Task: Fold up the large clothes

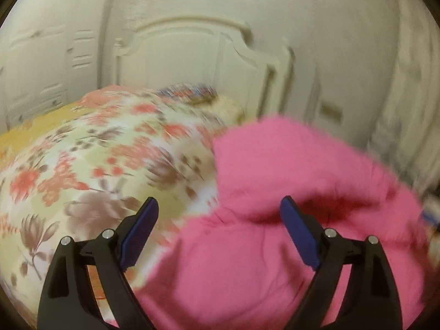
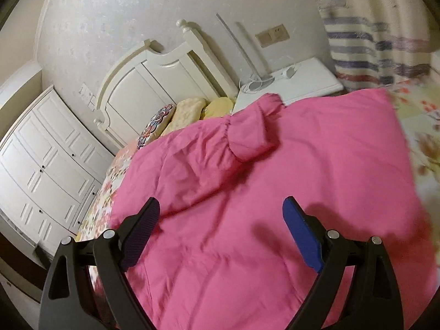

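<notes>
both grippers spread wide, nothing pinched in either.

left gripper [image 1: 218, 203]: jaws apart, blue pads [image 1: 140, 231] clear of cloth. it hangs over the seam where the pink garment [image 1: 288, 192] meets the floral bedspread [image 1: 96, 151]; left finger over the bedspread, right finger over the pink cloth. no contact that i can confirm, the view is motion-blurred.

right gripper [image 2: 221, 203]: jaws apart, both fingers above the pink garment [image 2: 247, 192], not gripping it. whether the tips touch the fabric, cannot tell.

garment: large padded pink piece, lies spread on the bed, covers most of the side toward the nightstand [image 2: 302, 82]. a sleeve [image 2: 253, 126] with a gathered cuff is folded back across the body, cuff end pointing toward the headboard [image 2: 143, 82]. far corner of the garment reaches the bed edge by the nightstand. creases run across the near half.

rest of scene: pillows [image 2: 189, 110] at the head end against the headboard, one with an embroidered pattern. white wardrobe [image 2: 49, 159] along the far side of the bed. desk lamp [image 2: 247, 52] and cable on the nightstand. striped curtain [image 2: 371, 41] past the nightstand.
</notes>
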Available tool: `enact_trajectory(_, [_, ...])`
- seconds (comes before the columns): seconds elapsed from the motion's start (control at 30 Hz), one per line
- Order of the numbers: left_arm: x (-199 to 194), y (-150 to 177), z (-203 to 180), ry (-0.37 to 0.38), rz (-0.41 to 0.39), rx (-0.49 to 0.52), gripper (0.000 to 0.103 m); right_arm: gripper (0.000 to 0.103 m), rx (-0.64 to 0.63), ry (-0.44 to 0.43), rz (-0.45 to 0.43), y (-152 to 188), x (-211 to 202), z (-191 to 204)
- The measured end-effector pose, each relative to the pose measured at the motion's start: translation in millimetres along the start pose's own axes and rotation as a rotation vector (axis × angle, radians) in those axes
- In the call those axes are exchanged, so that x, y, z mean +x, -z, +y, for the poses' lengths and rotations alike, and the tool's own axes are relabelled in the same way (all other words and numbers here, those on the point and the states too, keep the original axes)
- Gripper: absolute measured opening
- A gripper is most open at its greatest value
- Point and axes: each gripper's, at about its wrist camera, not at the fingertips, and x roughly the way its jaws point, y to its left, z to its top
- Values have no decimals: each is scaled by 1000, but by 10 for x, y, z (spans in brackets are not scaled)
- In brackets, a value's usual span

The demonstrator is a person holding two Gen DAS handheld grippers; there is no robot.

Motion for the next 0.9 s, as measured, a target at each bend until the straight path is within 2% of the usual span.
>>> enact_trajectory(0.07, [-65,-46,206,-26,-40,-103,92,88,41,-13,38,-95,287,13])
enact_trajectory(0.17, [-36,-64,428,-57,-33,-215,92,87,62,14,79,-175,671,65])
enact_trajectory(0.3, [39,-55,483,-59,-5,-241,92,84,26,90,103,-261,1030,178])
enact_trajectory(0.4, [53,-48,409,-65,0,-202,92,72,19,115,109,-295,1177,219])
enact_trajectory(0.43, [46,-35,395,-66,0,-196,92,60,22,119,109,-298,1193,229])
enact_trajectory(0.5, [62,-26,380,-67,6,-185,93,33,8,104,71,-294,1103,277])
enact_trajectory(0.53, [68,-25,386,-67,8,-187,93,28,-6,73,26,-281,984,325])
enact_trajectory(0.63, [89,-24,419,-66,19,-203,93,23,-101,34,-101,-227,514,559])
enact_trajectory(0.77, [98,-18,433,-65,28,-208,93,22,-230,58,-227,-55,-264,729])
enact_trajectory(0.83, [107,-13,424,-63,34,-204,93,22,-242,87,-222,19,-441,635])
enact_trajectory(0.9, [134,-6,402,-63,48,-194,93,22,-219,124,-179,110,-450,456])
